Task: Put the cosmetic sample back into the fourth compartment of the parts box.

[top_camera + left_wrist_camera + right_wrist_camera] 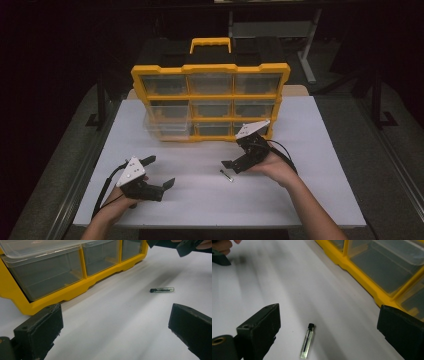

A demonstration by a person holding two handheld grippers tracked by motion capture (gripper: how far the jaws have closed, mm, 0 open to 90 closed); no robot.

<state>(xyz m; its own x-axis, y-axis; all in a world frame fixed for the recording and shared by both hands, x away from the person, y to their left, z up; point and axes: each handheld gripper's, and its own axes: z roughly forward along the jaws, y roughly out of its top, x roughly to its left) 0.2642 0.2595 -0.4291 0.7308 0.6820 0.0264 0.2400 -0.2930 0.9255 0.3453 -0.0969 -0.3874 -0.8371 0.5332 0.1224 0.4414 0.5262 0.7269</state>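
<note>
Writing could not be read anywhere on the organizer [210, 95] or the vial [226, 174]; no label or brand was legible in the high view. There the yellow organizer with its clear drawers stood upright at the twelve o'clock end of the white counter [310, 190], a yellow handle on top. One drawer at its lower left stood pulled out a little. The vial lay flat on the counter, just beside the right tool [239, 159] at its seven o'clock. The left tool [159, 172] sat well apart at about nine o'clock from the vial, its jaws spread wide and holding nothing.

The left gripper view brought out what the high view could not: the vial [162, 290] was clear glass with a black cap, lying at two o'clock beyond the spread jaws. The drawers [45, 277] nearest the camera looked empty. Part of the right tool showed at the top right corner.

The right gripper view showed the vial [307, 343] lying between its own released, widely parted jaws, cap toward twelve o'clock, a thin dark rod inside it. The organizer's drawers [384, 267] at two o'clock appeared empty.
</note>
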